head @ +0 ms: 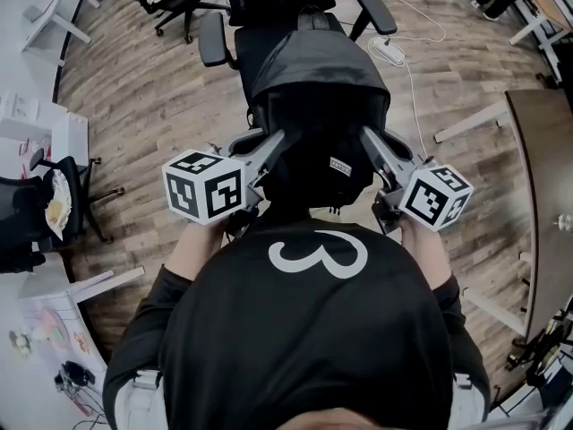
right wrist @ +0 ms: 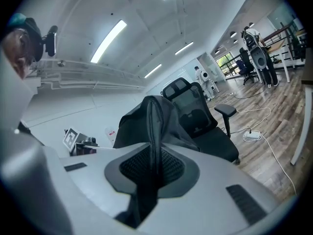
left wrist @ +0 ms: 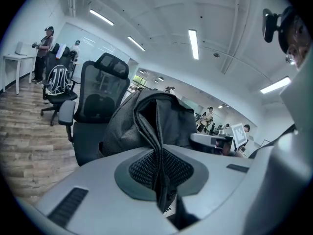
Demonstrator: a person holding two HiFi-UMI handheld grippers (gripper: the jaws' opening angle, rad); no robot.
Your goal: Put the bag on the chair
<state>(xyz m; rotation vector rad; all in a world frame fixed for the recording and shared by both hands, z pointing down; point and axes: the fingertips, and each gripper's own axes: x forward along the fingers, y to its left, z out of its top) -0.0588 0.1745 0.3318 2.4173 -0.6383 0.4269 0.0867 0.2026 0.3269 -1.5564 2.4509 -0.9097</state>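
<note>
A dark grey bag (head: 318, 115) hangs in the air between both grippers, just in front of a black office chair (head: 295, 16) and partly covering its seat in the head view. My left gripper (head: 273, 146) is shut on the bag's left side, pinching a fold with a zipper (left wrist: 159, 151). My right gripper (head: 367, 141) is shut on the bag's right side, with a fold of fabric (right wrist: 154, 146) between its pads. In the left gripper view the chair (left wrist: 98, 111) stands behind the bag (left wrist: 156, 119); in the right gripper view the chair (right wrist: 205, 126) is behind the bag (right wrist: 146, 124).
Wooden floor lies around the chair. A white power strip (head: 389, 52) with a cable lies right of the chair. A dark table (head: 546, 195) is at right, another black chair (head: 54, 209) and white desks at left. More office chairs stand behind.
</note>
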